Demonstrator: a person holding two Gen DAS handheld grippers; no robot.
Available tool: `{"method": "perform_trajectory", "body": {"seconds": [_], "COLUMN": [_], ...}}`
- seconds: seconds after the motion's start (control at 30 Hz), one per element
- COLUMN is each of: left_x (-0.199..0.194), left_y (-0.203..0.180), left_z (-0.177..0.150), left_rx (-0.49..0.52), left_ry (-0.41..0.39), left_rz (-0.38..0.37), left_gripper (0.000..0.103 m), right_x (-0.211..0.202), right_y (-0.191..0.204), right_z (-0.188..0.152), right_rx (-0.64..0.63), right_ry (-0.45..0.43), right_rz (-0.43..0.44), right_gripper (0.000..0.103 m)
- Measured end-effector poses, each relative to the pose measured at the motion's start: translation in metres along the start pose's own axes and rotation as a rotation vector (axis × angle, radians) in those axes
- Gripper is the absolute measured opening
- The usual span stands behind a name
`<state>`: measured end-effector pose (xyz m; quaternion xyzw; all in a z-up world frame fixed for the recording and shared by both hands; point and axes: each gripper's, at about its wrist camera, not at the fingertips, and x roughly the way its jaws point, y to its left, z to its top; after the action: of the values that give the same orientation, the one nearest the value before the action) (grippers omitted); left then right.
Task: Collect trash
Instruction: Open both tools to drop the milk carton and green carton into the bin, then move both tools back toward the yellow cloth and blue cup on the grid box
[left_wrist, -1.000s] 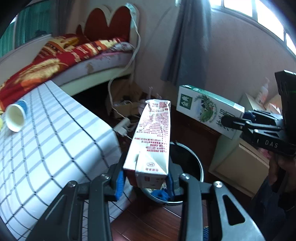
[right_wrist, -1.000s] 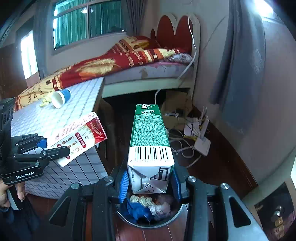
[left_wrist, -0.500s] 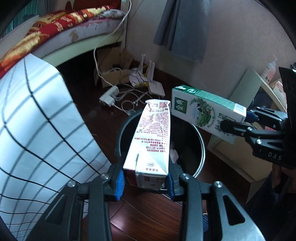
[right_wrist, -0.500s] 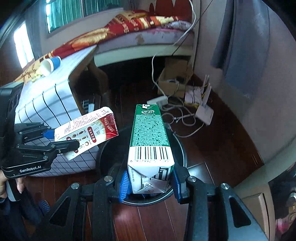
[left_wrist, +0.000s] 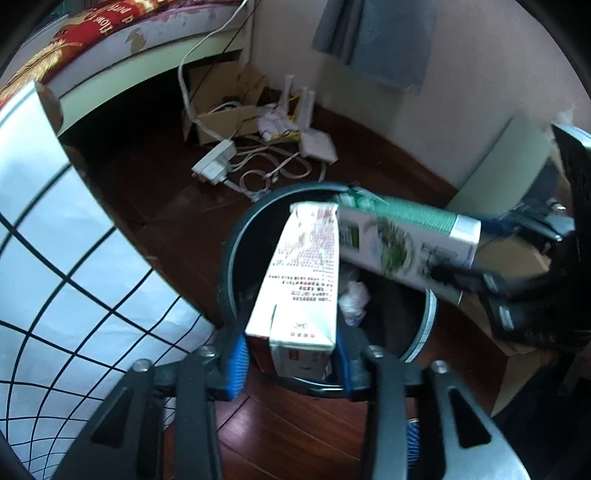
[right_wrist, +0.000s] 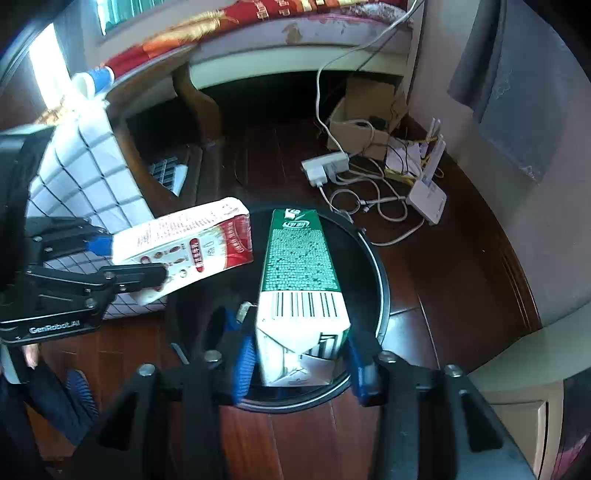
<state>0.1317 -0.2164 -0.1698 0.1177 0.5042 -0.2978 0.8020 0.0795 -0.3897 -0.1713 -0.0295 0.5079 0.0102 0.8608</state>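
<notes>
My left gripper (left_wrist: 290, 363) is shut on a red-and-white carton (left_wrist: 303, 280), tipped down over a round black trash bin (left_wrist: 231, 258) on the wooden floor. My right gripper (right_wrist: 299, 363) is shut on a green-and-white carton (right_wrist: 301, 280), held over the same bin (right_wrist: 380, 280). In the left wrist view the green carton (left_wrist: 402, 240) comes in from the right and its tip meets the red carton's top. In the right wrist view the red carton (right_wrist: 192, 247) comes in from the left. Crumpled paper (left_wrist: 352, 299) lies inside the bin.
A table with a checked cloth (left_wrist: 55, 277) stands left of the bin, with a paper cup (right_wrist: 92, 79) on it. A power strip and cables (left_wrist: 236, 166), a router (right_wrist: 428, 201) and a cardboard box (left_wrist: 225, 99) lie by the wall. A bed (right_wrist: 295, 33) stands behind.
Both grippers have tilted downward and moved closer over the bin. The two cartons have come together above its opening.
</notes>
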Motion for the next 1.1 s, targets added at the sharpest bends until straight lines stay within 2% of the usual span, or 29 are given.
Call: {"method": "perform_trajectory", "body": {"seconds": [0.03,0.07,0.1,0.33,0.73,1.1], "left_x": [0.001,0.0,-0.001,-0.01,-0.028,-0.057], "left_y": [0.003,0.007,0.011,0.034,0.03,0.032], "left_z": [-0.002,-0.005,-0.009,-0.028,-0.024,-0.028], "left_rx": [-0.009,-0.021,-0.034,-0.125,-0.094,-0.112], "left_ry": [0.001,-0.008,-0.014,-0.054,-0.101,-0.154], "left_rz": [0.026,0.048,0.063,0.116,0.127,0.141], "left_gripper": [0.086,0.1,0.103,0.103,0.103,0.103], "right_x": [0.006,0.008,0.011,0.013,-0.002,-0.025], "right_y": [-0.006,-0.009,-0.015,-0.023,-0.007,0.006], "right_z": [-0.003,-0.004,-0.007,-0.012,-0.002,0.006], "right_rx": [0.018,0.031,0.048,0.076,0.068,0.053], "right_ry": [0.021,0.034,0.051,0.041,-0.006,-0.056], "right_rz": [-0.02,-0.033,-0.05,-0.101,-0.093,-0.081], "right_gripper": [0.103,0.103,0.103,0.103,0.103,0.103]}}
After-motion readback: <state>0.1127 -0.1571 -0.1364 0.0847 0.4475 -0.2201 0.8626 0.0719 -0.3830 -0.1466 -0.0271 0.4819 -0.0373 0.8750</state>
